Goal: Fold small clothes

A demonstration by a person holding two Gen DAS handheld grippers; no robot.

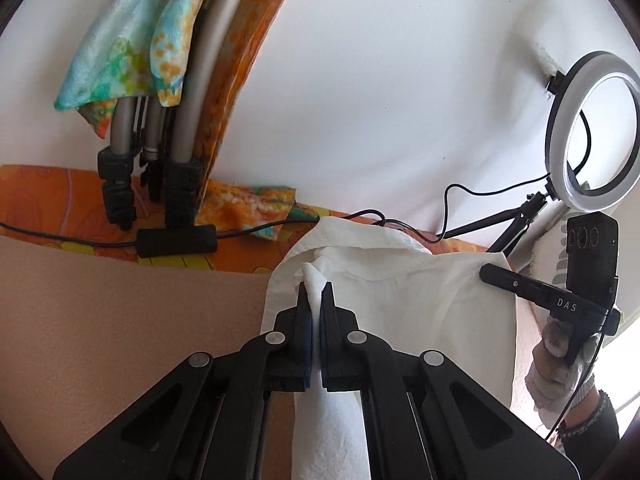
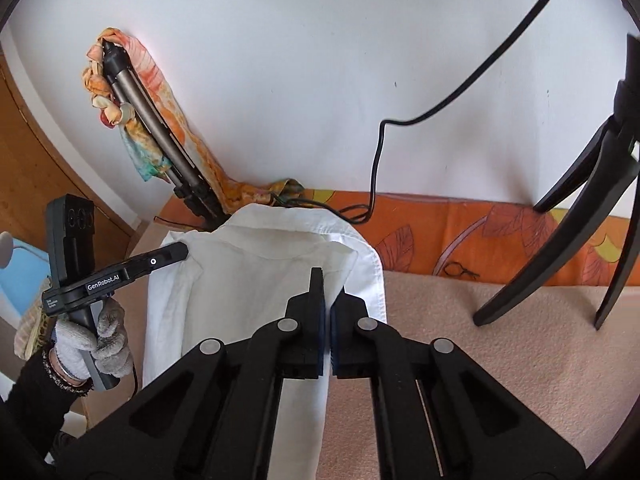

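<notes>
Left gripper (image 1: 316, 292) and right gripper (image 2: 328, 292) both pinching white shirt (image 2: 256, 280), middle of frame. Folding barely begun; mostly unfolded.

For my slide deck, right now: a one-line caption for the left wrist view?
Left claw pinches a white shirt edge; right claw grips the far side.

Both views bright, soft daylight. White wall (image 1: 380, 100) evenly lit, no hard shadows. Ring light (image 1: 596, 132) glows pale, not dazzling. Far right edge of left view washed out white. Strong fisheye bend: straight lines curve, dark round corners. White shirt (image 2: 256, 280) very bright, folds faint. Black claw arms close to lens, dark, little detail. Middle sharp, edges slightly soft.
</notes>
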